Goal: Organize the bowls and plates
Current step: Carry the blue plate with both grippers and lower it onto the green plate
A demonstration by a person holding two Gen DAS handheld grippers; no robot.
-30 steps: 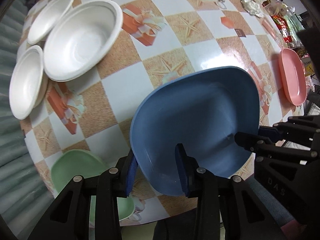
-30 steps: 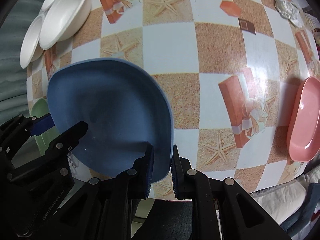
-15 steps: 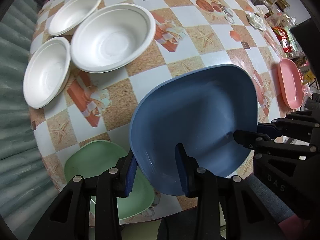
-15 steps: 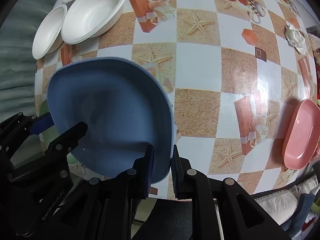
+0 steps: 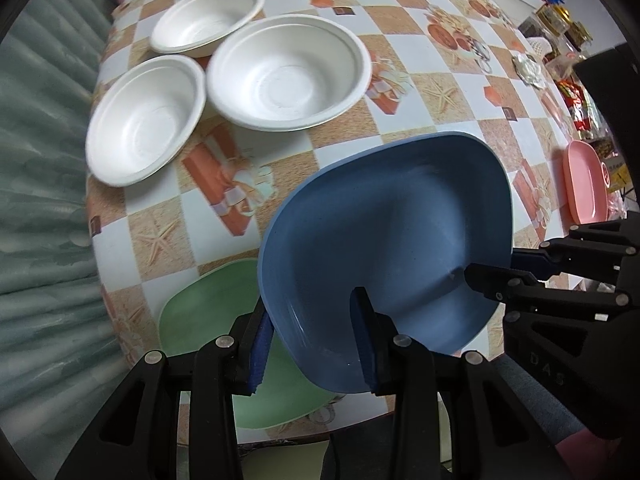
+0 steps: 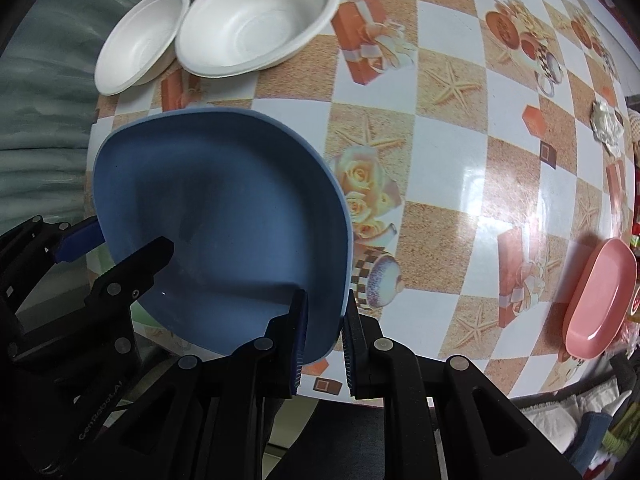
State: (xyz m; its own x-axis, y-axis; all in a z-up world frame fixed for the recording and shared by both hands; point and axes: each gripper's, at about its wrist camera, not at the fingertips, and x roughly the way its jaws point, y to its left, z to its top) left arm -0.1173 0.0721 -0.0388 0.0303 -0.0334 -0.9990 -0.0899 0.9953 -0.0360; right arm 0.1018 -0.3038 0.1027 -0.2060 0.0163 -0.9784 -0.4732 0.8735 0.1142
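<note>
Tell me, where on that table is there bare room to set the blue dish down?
The widest bare stretch of table lies between the three white bowls and the pink plate. The near left corner is crowded: the green plate sits right under the blue dish, with the bowls just beyond.

The blue plate (image 5: 384, 240) hides much of the green plate (image 5: 208, 312).

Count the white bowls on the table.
3, clustered at the table's far-left corner: largest bowl, smaller bowl left of it, third bowl behind. Nested ones can't be ruled out.
</note>
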